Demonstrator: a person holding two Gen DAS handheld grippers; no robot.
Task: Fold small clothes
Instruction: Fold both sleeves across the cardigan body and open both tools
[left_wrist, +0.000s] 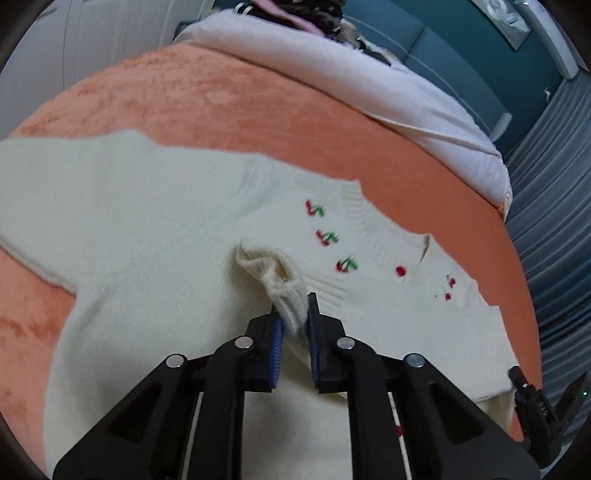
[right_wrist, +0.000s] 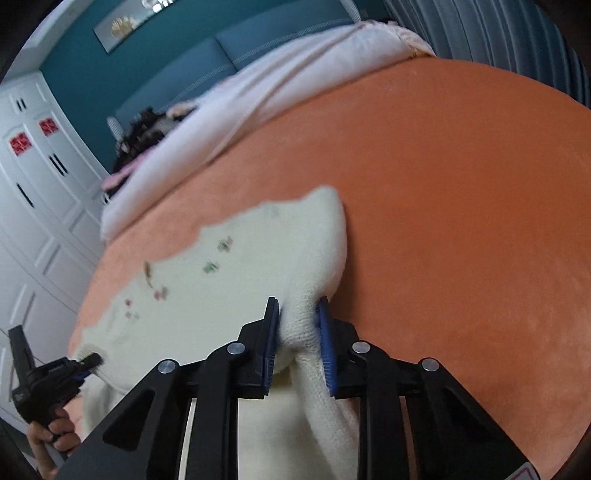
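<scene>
Left wrist view: cream knit sweater (left_wrist: 155, 229) with cherry embroidery (left_wrist: 327, 238) lies spread on orange blanket (left_wrist: 229, 99); left gripper (left_wrist: 295, 314) pinches a bunched sleeve cuff (left_wrist: 275, 273) over the sweater body. White duvet (left_wrist: 369, 81) beyond the sweater. Right wrist view: right gripper (right_wrist: 297, 317) clamped on a sweater fold at its right edge; person's hand (right_wrist: 55, 432) near the sweater's lower left.
</scene>
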